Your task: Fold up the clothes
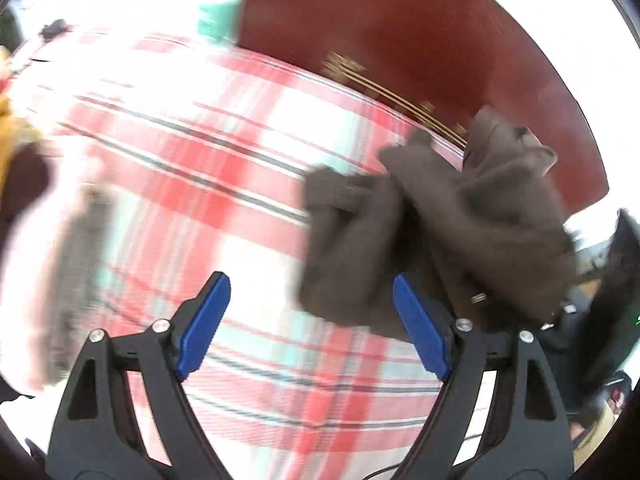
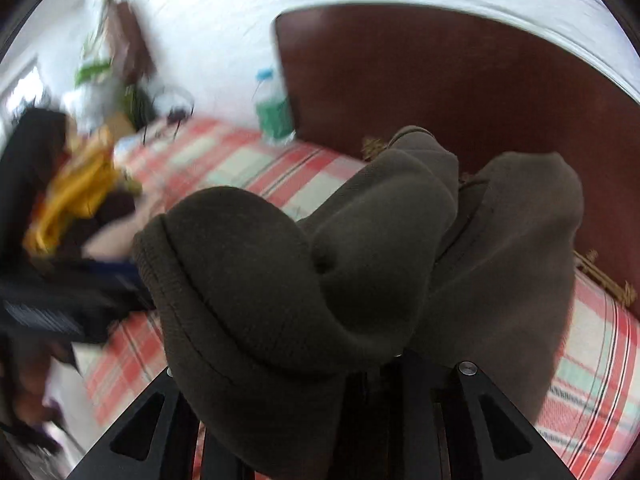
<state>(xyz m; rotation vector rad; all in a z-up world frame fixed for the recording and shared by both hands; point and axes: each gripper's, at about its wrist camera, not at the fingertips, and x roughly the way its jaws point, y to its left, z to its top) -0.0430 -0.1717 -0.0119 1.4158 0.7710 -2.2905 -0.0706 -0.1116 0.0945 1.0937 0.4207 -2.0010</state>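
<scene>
A dark brown-grey knit garment (image 2: 304,280) hangs bunched over my right gripper, hiding its fingers; the arms look drawn together under the cloth. In the left wrist view the same garment (image 1: 448,224) is held up at the right, above the plaid bed sheet (image 1: 224,184). My left gripper (image 1: 312,320) is open and empty, its blue pads (image 1: 208,324) wide apart, just left of the hanging cloth. The left gripper also shows blurred at the left of the right wrist view (image 2: 72,300).
A dark red wooden headboard (image 1: 400,40) stands behind the bed. A pile of clothes with a yellow item (image 2: 76,196) lies at the far left of the bed. A green-filled plastic bottle (image 2: 272,108) stands beside the headboard.
</scene>
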